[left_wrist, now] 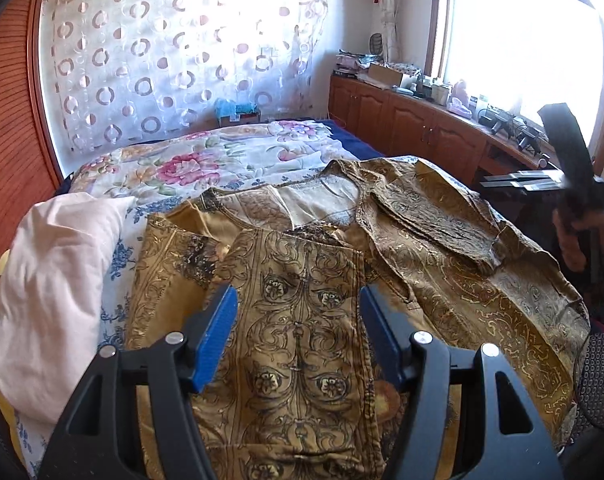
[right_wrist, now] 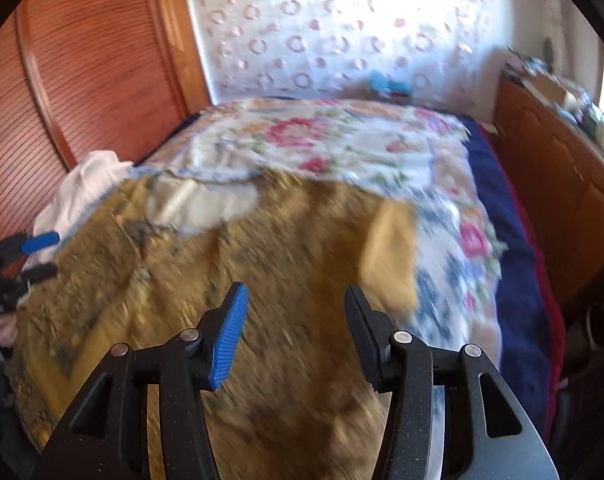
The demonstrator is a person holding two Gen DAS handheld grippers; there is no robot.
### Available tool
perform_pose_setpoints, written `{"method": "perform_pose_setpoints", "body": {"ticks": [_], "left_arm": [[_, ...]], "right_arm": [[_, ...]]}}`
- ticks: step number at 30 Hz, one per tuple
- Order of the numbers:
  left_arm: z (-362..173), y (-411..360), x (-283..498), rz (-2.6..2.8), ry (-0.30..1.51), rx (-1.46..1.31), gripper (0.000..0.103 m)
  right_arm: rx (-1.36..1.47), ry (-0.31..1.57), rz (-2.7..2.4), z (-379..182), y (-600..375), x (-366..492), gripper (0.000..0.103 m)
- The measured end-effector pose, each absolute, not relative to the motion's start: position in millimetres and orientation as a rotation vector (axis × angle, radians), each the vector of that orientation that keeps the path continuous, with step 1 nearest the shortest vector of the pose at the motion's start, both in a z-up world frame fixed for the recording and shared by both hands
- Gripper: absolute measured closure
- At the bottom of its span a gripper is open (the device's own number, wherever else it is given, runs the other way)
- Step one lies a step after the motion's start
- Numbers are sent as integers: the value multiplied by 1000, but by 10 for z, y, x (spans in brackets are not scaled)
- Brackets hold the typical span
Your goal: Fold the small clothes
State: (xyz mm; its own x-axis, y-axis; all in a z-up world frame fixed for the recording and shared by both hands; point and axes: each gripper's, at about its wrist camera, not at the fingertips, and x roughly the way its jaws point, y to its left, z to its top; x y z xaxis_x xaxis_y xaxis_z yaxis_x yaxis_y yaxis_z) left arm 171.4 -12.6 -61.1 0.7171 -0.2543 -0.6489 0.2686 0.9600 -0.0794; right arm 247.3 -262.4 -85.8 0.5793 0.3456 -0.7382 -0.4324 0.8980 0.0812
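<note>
A gold patterned garment (left_wrist: 382,264) lies spread on the bed, with its left side folded over the middle. It shows blurred in the right wrist view (right_wrist: 221,280). My left gripper (left_wrist: 297,300) is open and empty just above the folded panel. My right gripper (right_wrist: 293,300) is open and empty above the garment's right part. In the left wrist view the right gripper (left_wrist: 570,160) is raised at the far right, held by a hand. The left gripper (right_wrist: 37,252) shows at the left edge of the right wrist view.
A white pillow (left_wrist: 49,288) lies left of the garment. A floral quilt (left_wrist: 221,160) covers the bed beyond it. Wooden cabinets (left_wrist: 402,116) with clutter run along the right under the window. A wooden headboard (right_wrist: 81,80) stands at the left.
</note>
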Motion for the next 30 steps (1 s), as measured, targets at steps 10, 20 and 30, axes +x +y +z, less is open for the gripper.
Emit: {"method": "perform_pose_setpoints", "body": {"ticks": [10, 20, 30], "left_arm": [[-646, -18, 1771, -256, 725, 31, 40], [-658, 603, 2130, -137, 796, 15, 40], [-928, 814, 2561, -167, 924, -54, 45]], "right_arm": [[-119, 894, 349, -1048, -2943, 2394, 40], [-140, 891, 309, -1166, -2881, 2933, 34], [-168, 888, 299, -1346, -2849, 3022, 30]]}}
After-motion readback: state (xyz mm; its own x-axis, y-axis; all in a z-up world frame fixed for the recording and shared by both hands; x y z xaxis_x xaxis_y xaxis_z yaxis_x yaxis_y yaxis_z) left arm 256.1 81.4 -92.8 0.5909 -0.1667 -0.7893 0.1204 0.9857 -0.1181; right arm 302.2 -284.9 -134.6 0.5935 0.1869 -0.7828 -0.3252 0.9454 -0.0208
